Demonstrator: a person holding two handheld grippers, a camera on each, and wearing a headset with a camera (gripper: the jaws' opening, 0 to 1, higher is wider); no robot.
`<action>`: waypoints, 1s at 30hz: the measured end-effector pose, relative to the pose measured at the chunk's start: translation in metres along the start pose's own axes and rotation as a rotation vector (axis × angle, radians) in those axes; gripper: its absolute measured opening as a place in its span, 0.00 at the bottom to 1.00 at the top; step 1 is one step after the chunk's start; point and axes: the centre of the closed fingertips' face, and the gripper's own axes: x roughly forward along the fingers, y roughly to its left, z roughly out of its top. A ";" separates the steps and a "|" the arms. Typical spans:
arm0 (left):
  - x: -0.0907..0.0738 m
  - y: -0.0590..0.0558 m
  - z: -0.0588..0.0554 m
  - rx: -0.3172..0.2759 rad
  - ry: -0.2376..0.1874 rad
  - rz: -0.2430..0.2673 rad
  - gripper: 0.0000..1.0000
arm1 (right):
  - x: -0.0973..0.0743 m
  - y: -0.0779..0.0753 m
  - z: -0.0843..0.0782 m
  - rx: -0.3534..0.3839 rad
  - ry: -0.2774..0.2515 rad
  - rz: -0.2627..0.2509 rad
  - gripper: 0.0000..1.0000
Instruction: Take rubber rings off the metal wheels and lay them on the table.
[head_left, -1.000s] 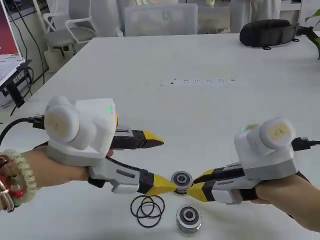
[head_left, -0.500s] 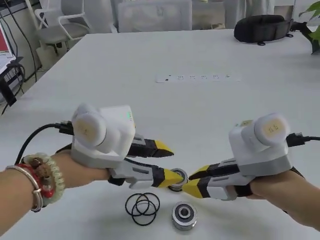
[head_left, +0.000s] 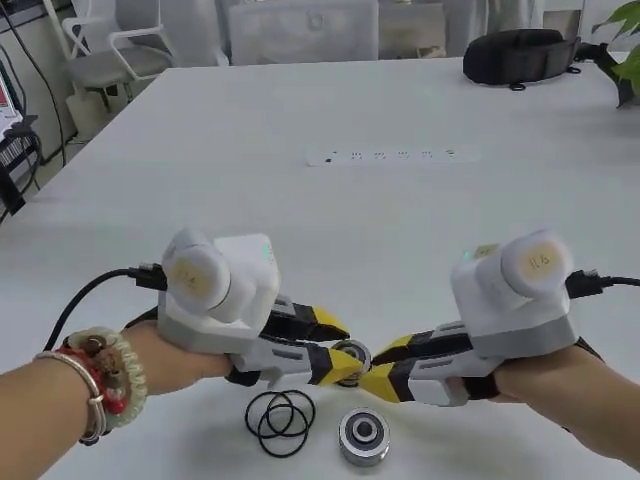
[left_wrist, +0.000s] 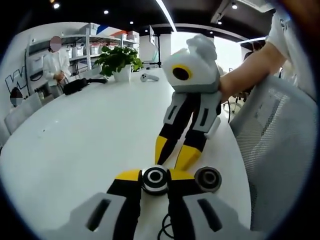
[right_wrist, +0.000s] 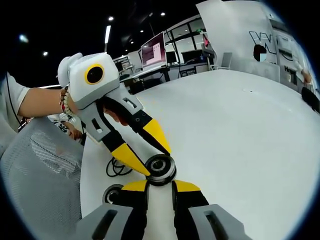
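Left gripper (head_left: 349, 346) clamps the metal wheel (head_left: 352, 355); right gripper (head_left: 371, 365), jaws parted, meets it at 3 o'clock, as a second ago.

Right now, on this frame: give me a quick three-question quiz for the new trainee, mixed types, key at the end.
1. What does the left gripper clamp?
2. True or false: the rubber rings are stacked on the loose wheel.
3. In the head view, the loose wheel lies: A) closer to the viewer than the clamped one; B) farther away than it; C) on top of it.
Key: 1 a wheel; 2 false, they lie beside it on the table; 3 A.
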 end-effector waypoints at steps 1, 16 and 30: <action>0.000 0.000 0.000 -0.003 0.001 0.000 0.14 | 0.000 0.000 0.000 0.001 -0.001 0.000 0.16; 0.000 -0.003 -0.004 -0.007 -0.004 0.002 0.08 | 0.004 0.000 0.003 -0.041 -0.029 -0.022 0.21; 0.000 -0.003 -0.005 -0.015 -0.001 0.004 0.07 | 0.000 -0.003 -0.002 -0.177 0.027 -0.042 0.02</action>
